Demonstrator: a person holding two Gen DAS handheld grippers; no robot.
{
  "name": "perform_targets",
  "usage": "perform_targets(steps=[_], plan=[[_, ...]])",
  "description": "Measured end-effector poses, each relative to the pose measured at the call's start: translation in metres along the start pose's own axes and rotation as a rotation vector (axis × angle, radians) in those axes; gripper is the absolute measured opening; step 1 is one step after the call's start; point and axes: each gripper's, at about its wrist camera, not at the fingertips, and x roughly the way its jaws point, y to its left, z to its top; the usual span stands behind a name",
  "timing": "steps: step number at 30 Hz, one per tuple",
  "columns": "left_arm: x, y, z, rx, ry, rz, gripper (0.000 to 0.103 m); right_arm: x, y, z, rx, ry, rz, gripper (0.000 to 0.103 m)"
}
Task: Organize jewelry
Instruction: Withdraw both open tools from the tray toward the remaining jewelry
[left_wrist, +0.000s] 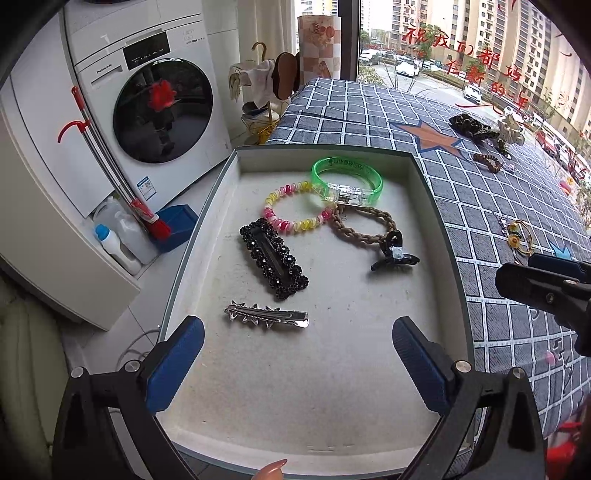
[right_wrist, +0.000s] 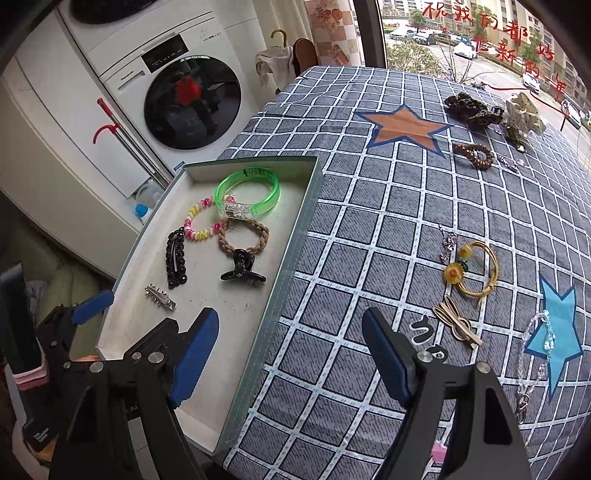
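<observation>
Tongs first: we see the left gripper (left_wrist: 297, 354) with its blue pads spread wide and nothing between them, poised over the near end of the shallow grey tray (left_wrist: 432, 192). In the right wrist view the right gripper (right_wrist: 290, 350) is likewise spread and bare, straddling the tray's right wall where it meets the checked tablecloth (right_wrist: 369, 240).

Inside the tray, nearest us, lies a spiked silver clip (left_wrist: 266, 314); beyond it a black beaded clip (left_wrist: 274, 258) and a black claw clip (left_wrist: 394, 256). Farther in, a braided brown hair tie (left_wrist: 364, 221), a pink-and-yellow spiral tie (left_wrist: 297, 210) and a green bangle (left_wrist: 347, 181) overlap.

On the cloth outside the tray we note a beige bow clip (right_wrist: 458, 323), a yellow flower bracelet (right_wrist: 474, 271), a clear bead chain (right_wrist: 535, 354), and, far back, a brown spiral tie (right_wrist: 474, 154) and a leopard scrunchie (right_wrist: 472, 106).
</observation>
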Motion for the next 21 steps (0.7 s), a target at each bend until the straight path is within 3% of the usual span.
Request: perform_targets(steps=[3, 12, 16, 21], plan=[[-0.007, -0.007, -0.001, 0.008, -0.011, -0.012, 0.103, -0.008, -0.015, -0.008, 0.035, -0.016, -0.002, 0.103], [-0.025, -0.052, -0.004, 0.084, -0.017, -0.061, 0.103, -0.031, -0.061, -0.038, 0.124, -0.057, 0.01, 0.103], [-0.031, -0.076, -0.005, 0.118, -0.02, -0.076, 0.103, -0.034, -0.082, -0.053, 0.156, -0.012, 0.017, 0.103], [-0.032, -0.101, -0.004, 0.148, -0.016, -0.106, 0.103, -0.044, -0.11, -0.074, 0.162, 0.006, -0.075, 0.103]])
